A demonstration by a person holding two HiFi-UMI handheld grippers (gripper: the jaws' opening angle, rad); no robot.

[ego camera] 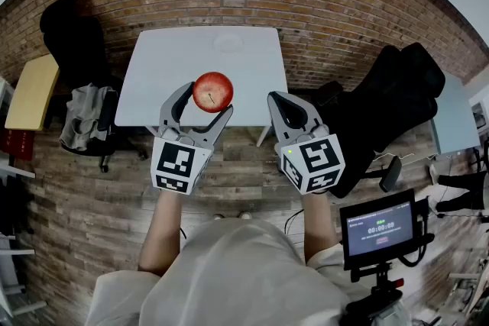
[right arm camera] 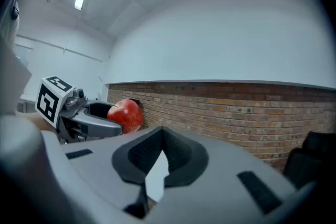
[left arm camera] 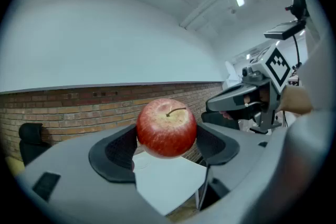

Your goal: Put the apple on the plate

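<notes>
A red apple (ego camera: 212, 91) sits between the jaws of my left gripper (ego camera: 208, 100), which is shut on it and holds it up in the air in front of the white table (ego camera: 168, 72). In the left gripper view the apple (left arm camera: 167, 127) stands stem up, pressed on both sides by the dark pads (left arm camera: 122, 150). A pale white plate (ego camera: 228, 40) lies near the table's far edge. My right gripper (ego camera: 280, 100) hovers just right of the left one, shut and empty. The right gripper view shows its jaws (right arm camera: 160, 138) meeting at the tips, with the apple (right arm camera: 126, 114) off to the left.
A black chair (ego camera: 72, 34) with grey cloth (ego camera: 82, 118) stands left of the table, beside a yellow tabletop (ego camera: 32, 91). Black bags or chairs (ego camera: 390, 107) crowd the right. A screen on a stand (ego camera: 380, 229) is at the lower right. A brick wall (left arm camera: 63, 113) is ahead.
</notes>
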